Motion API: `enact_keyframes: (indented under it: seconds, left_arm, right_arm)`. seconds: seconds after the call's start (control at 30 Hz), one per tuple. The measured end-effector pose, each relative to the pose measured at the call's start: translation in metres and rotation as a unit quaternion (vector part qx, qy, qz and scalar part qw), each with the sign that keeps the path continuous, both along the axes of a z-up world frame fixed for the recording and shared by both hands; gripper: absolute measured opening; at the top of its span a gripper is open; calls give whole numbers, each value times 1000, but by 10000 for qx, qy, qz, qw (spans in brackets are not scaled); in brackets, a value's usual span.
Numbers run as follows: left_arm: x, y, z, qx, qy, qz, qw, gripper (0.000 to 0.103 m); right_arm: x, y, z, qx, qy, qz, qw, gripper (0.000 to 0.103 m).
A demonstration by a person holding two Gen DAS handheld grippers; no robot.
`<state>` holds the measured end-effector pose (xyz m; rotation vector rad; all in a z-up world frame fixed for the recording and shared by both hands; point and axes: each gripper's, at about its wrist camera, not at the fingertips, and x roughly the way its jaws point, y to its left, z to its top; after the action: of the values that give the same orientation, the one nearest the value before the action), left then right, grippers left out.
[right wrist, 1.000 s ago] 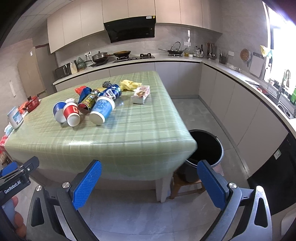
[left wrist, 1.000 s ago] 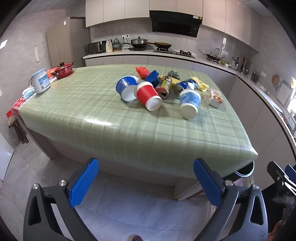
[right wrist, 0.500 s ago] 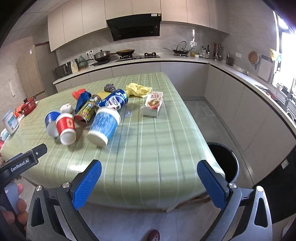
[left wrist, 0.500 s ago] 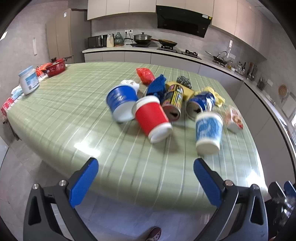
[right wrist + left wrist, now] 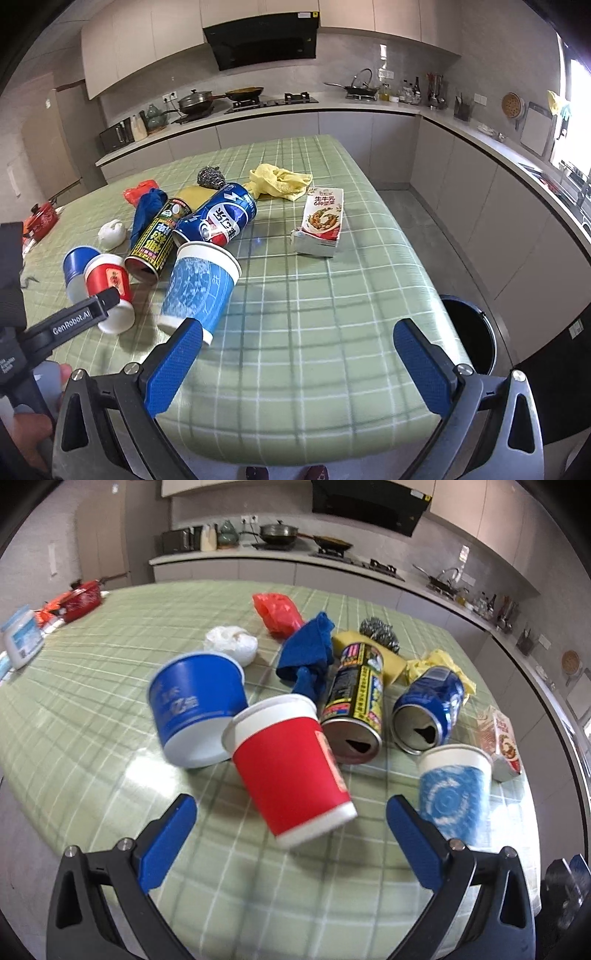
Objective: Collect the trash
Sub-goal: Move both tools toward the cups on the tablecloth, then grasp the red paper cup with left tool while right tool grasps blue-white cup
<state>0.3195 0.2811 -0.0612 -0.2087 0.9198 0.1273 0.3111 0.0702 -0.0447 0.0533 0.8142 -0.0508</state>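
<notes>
Trash lies in a heap on the green checked table [image 5: 92, 753]: a red paper cup [image 5: 291, 771] on its side, a blue cup [image 5: 195, 709], a patterned blue cup [image 5: 452, 790], a black-and-yellow can [image 5: 352, 701] and a blue soda can [image 5: 428, 709]. My left gripper [image 5: 291, 836] is open, just short of the red cup. My right gripper [image 5: 297, 363] is open over the table's near edge, its left finger by the patterned blue cup [image 5: 197, 286]. A milk carton [image 5: 321, 221] lies further right. A black trash bin [image 5: 467, 332] stands on the floor past the table's right corner.
Behind the cups lie a blue cloth [image 5: 308, 653], red bag [image 5: 277, 611], white wad [image 5: 232, 642], steel scourer [image 5: 378, 629] and yellow cloth [image 5: 277, 181]. A red pot [image 5: 83, 596] and white container [image 5: 20, 638] sit at the table's left edge. Counters line the far walls.
Both grippers have come forward from beyond the table's edge to over it. The left one has closed in on the red cup; the right now sits by the patterned blue cup. Both stayed open.
</notes>
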Motion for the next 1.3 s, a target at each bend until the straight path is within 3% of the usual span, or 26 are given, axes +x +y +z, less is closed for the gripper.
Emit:
enact_keyframes:
  seconds: [0.43,0.73,0.8,0.87,0.97,1.3]
  left_arm:
    - [9,37,-10,-349,228,-1045,9937,91]
    - [12,52,-11,-564,366,-1323,9889,88]
    - [16,49,-12,-605,385,-1437,9870,80]
    - [18,44,-15,-593,452,-1571,9848,64]
    - [19,42,-16,-656,467,-1620,9835,62]
    - [12,34,-9,-692,279,-1734,9820,60]
  right_arm:
    - [57,56,-29,507,397,-225,9977,103]
    - [80,70,-55,620,673,-319,9953,102]
    - [83,71,-59,603,724,-316,9950,95]
    - [85,70,-64,684,798,-273,9941,77]
    - [86,66,-71,820,874,-237,9925,64]
    - [75,63,-59,658,672,-4,9956,62]
